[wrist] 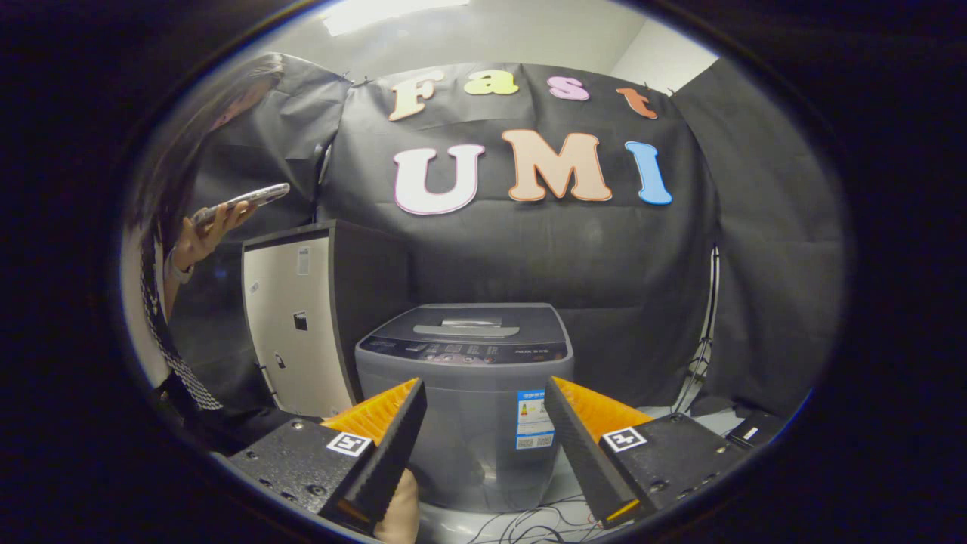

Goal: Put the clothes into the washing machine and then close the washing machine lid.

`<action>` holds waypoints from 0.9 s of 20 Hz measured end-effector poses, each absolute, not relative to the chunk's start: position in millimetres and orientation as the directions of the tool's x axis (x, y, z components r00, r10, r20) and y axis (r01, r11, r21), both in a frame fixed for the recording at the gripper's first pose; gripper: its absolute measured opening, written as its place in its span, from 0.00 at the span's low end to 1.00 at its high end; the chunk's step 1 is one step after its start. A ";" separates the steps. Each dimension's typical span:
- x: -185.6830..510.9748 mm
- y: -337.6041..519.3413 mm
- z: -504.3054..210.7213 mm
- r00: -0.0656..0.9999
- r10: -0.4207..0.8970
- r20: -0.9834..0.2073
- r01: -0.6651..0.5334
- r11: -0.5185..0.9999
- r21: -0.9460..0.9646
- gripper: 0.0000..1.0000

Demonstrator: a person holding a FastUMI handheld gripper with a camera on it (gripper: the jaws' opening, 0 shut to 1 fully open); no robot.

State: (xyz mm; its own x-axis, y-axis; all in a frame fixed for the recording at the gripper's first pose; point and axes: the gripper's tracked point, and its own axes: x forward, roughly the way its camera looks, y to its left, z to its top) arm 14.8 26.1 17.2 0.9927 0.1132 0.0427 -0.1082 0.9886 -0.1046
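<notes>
A grey top-loading washing machine [464, 393] stands on the floor straight ahead, beyond my fingers. Its dark lid [468, 321] lies flat and shut, with a silver handle near the front edge. My gripper [483, 393] hangs in front of the machine, open wide, with nothing between its orange and black fingers [400, 423]. I see no clothes here.
A white and dark cabinet [302, 325] stands just left of the washer. A person [177, 249] stands at the far left holding a phone [242, 200]. Cables [529, 521] lie on the floor before the machine. A light stand [706, 332] rises on the right.
</notes>
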 end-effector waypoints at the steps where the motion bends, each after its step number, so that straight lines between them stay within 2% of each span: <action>1: 15.2 26.4 17.8 0.993 0.113 0.042 -0.108 0.989 -0.105 0.95; 18: 10.3 24.9 20.0 0.993 0.113 0.043 -0.108 0.989 -0.105 0.95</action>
State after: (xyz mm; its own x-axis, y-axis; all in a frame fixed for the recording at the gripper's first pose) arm 10.3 24.9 20.0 0.9926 0.1134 0.0433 -0.1084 0.9886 -0.1045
